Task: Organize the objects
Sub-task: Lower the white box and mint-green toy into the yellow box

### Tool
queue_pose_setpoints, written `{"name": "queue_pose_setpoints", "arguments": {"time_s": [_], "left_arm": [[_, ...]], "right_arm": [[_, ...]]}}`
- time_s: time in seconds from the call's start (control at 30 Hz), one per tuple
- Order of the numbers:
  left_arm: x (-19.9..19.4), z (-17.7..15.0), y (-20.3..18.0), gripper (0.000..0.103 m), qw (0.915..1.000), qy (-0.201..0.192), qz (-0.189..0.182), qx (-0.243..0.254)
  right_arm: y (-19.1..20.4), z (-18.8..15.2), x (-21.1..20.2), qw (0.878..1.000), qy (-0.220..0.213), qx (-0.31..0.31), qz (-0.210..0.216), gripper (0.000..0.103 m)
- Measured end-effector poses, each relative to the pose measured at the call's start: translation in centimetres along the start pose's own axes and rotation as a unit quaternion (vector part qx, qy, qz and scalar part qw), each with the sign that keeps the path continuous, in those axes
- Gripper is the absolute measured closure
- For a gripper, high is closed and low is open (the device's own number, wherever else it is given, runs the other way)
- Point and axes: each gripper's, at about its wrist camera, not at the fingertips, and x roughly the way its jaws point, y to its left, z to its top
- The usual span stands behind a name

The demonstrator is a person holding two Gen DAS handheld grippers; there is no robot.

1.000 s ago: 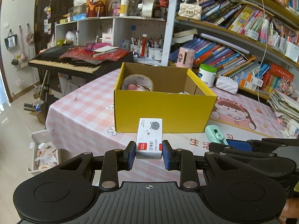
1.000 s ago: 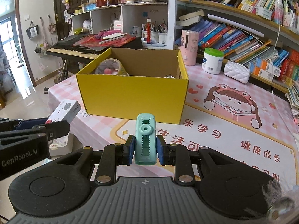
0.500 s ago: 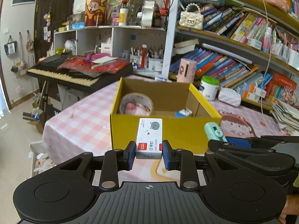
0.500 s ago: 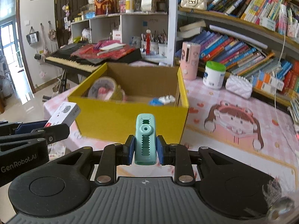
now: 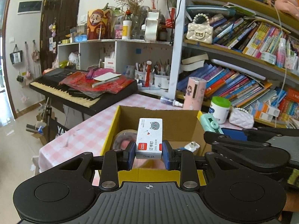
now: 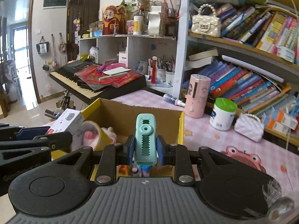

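Two tools, both over the yellow box on the pink-checked counter. Left tool clamps a white staple box; right tool clamps a mint gadget, poss. a small stapler. Tape roll lies inside the yellow box.

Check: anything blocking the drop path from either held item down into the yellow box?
Nothing visible. The staple box and green sharpener hang above the open yellow box; tape roll sits left inside.
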Motion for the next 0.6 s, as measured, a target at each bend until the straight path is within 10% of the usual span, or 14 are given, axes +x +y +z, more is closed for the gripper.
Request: {"name": "queue_pose_setpoints", "arguments": {"time_s": [0.6], "left_arm": [[5.7,1.5,-2.0,0.075,0.9986,0.037,0.037,0.006]], "right_arm": [[-1.3,-1.6,7.9,0.991,0.089,-0.059,0.075,0.079]]}}
